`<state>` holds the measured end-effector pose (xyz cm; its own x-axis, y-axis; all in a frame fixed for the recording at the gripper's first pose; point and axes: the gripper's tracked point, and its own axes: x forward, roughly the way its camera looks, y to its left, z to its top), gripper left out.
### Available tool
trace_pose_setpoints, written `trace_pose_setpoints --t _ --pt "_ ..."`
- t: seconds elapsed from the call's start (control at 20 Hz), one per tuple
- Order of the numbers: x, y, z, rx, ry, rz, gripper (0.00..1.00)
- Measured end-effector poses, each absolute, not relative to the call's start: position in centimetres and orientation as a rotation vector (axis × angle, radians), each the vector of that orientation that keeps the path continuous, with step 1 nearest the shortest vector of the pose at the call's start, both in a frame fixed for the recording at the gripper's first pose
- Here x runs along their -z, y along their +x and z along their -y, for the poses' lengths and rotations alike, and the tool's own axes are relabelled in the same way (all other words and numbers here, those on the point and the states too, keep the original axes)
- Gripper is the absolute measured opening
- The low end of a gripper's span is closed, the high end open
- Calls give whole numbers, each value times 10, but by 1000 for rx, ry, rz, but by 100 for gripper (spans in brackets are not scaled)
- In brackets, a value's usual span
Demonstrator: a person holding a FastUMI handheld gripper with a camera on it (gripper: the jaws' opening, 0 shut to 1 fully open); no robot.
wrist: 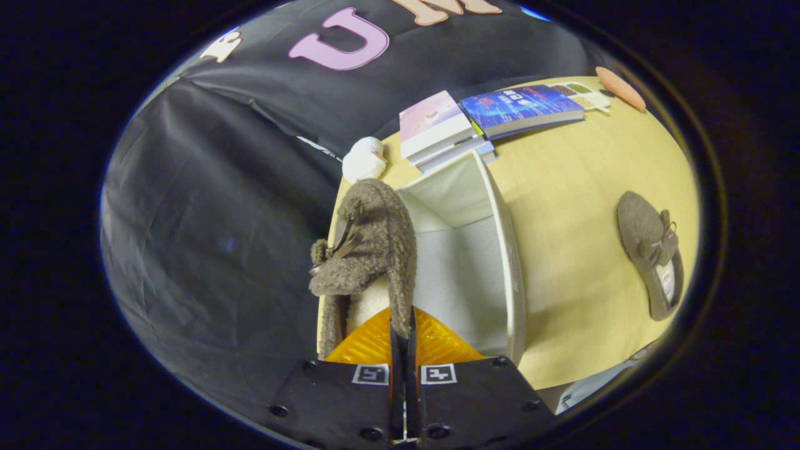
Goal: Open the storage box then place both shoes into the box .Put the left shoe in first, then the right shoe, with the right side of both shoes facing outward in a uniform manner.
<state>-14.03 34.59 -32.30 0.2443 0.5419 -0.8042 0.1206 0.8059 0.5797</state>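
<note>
Gripper view looks over a pale wooden table (581, 206), with the open white storage box (465, 262) just ahead of the fingers and slightly to their right, its mouth facing the camera and nothing visible inside. The gripper (403, 340) has its jaws pinched nearly together on the thin heel edge of a brown fleecy shoe (369, 250), which hangs just ahead of the fingers at the box's left wall. The shoe looks light and soft; its rim folds under pressure, so a pinch on the collar seems the surest hold, though it may swing. The second shoe (650, 253) lies flat, well off to the right beyond the box. Books (481, 119) are stacked behind the box.
</note>
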Motion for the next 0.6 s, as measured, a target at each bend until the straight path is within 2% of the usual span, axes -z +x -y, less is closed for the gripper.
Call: trace_pose_setpoints --t 0.6 --pt "415 -156 -379 -147 506 -1519 5"
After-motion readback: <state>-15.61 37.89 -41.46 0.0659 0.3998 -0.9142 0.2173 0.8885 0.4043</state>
